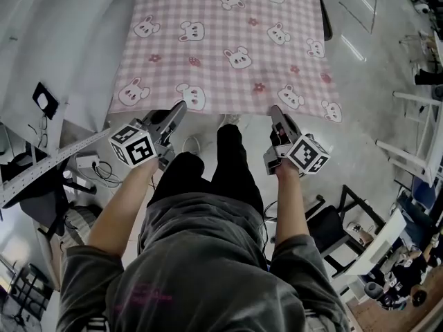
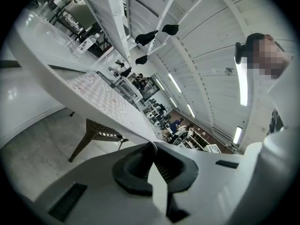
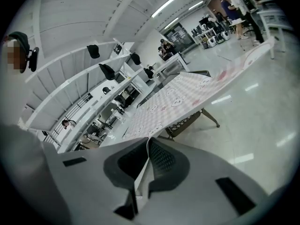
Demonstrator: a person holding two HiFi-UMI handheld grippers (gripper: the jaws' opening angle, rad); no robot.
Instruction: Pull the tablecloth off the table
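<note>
The left gripper [image 1: 181,106], held in the person's left hand, has its jaws pressed together on the near edge of a pink checked tablecloth printed with white bunnies [image 1: 228,40]. The right gripper [image 1: 275,109] is clamped the same way on that edge, further along. Each gripper view shows a thin fold of cloth pinched between the dark pads. From the jaws the tablecloth runs away as a flat, taut sheet, its near edge out over bare floor [image 1: 360,75] in front of the person's legs. A dark edge [image 1: 325,25] beside its far right side may be the table, but how much cloth lies on it cannot be told. A wicker chair [image 3: 185,123] stands under the sheet. Only a narrow strip is gripped, so a sharp or uneven tug could slip it from one gripper and skew the cloth. The sheet could catch on the chair or a table corner. Cables [image 1: 104,173] lie by the person's left foot, a likely trip hazard when stepping back.
</note>
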